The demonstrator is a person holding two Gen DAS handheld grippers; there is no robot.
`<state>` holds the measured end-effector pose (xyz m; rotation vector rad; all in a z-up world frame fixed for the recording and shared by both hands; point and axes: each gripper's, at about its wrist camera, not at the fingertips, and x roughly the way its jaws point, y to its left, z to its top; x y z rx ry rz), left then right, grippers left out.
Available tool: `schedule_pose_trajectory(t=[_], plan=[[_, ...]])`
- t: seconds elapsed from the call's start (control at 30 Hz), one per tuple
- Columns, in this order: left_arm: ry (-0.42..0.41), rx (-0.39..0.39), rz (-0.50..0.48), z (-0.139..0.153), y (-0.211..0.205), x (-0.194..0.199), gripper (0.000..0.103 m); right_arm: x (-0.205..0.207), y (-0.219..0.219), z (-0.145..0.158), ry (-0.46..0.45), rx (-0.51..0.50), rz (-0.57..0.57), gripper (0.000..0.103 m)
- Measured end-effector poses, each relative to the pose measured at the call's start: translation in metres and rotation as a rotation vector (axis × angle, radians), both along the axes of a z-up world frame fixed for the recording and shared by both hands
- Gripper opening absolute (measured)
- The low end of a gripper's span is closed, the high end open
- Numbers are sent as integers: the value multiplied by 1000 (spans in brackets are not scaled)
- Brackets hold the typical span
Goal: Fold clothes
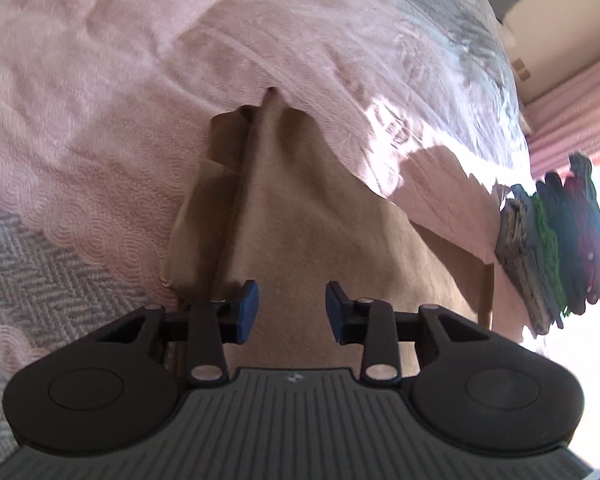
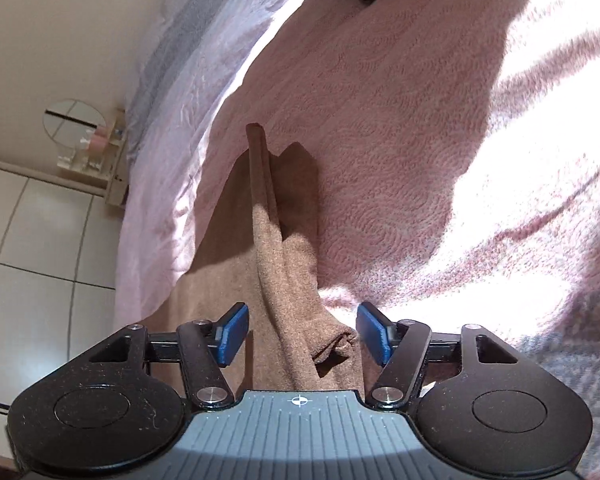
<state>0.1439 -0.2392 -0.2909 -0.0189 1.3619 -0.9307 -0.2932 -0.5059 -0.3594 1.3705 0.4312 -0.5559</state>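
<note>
Brown garment (image 1: 300,216) on pink bedspread (image 1: 80,100); both grippers' fingers (image 1: 247,312) spread wide, gripping nothing.

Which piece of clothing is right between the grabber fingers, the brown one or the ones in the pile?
The brown garment. It lies between the left hand-held gripper fingers; the colourful folded pile sits off to the side.

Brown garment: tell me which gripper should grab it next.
Right, probably. The right gripper is open with a raised fold of the brown garment between its pads; the left gripper faces flat cloth.

The brown garment (image 1: 300,240) runs hidden beneath both tongs' bodies, near end unseen.
</note>
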Motion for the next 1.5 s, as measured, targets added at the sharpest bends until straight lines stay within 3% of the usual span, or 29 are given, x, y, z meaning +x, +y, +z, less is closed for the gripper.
schedule_pose_trajectory(t=[0.07, 0.17, 0.2, 0.3, 0.37, 0.47, 0.57, 0.7, 0.8, 0.87, 0.9, 0.93, 1.03, 1.07, 1.13, 1.23, 1.47, 1.5], plan=[[43, -22, 22, -11, 4, 9, 24, -1, 1, -8, -45, 32, -13, 58], [88, -48, 29, -18, 8, 18, 23, -3, 3, -17, -77, 105, -48, 37], [96, -54, 23, -18, 8, 20, 23, -3, 3, -17, -62, 114, -62, 30], [119, -70, 5, -18, 10, 26, 23, 5, 3, -5, 27, 118, -94, 24], [135, -80, -8, -17, 11, 31, 23, 22, 4, 16, 152, 66, -89, 21], [148, -100, -19, -13, 15, 39, 23, 67, 14, 64, 418, -102, -37, 19], [157, -115, -6, -7, 28, 56, 24, 137, 55, 117, 668, -414, 94, 19], [169, -135, 10, 1, 45, 78, 24, 224, 139, 152, 725, -727, 291, 19], [178, -150, 23, 7, 58, 94, 24, 281, 208, 138, 742, -864, 471, 19], [186, -159, 31, 10, 65, 103, 24, 302, 234, 112, 787, -895, 562, 19], [193, -162, 34, 10, 67, 104, 25, 308, 245, 98, 811, -907, 603, 22], [200, -165, 38, 9, 70, 105, 25, 315, 256, 84, 836, -918, 644, 35], [220, -173, 48, 8, 76, 109, 27, 325, 279, 58, 881, -964, 730, 43], [228, -177, 47, 8, 77, 108, 27, 322, 280, 62, 866, -966, 738, 47], [248, -188, 35, 9, 76, 103, 27, 306, 278, 76, 799, -940, 731, 80], [301, -221, 16, 9, 67, 88, 31, 281, 271, 101, 702, -886, 696, 82], [383, -220, -46, -8, 23, 47, 36, 225, 200, 89, 584, -568, 416, 82], [384, -211, -44, -13, 17, 44, 37, 217, 189, 88, 566, -523, 376, 78]])
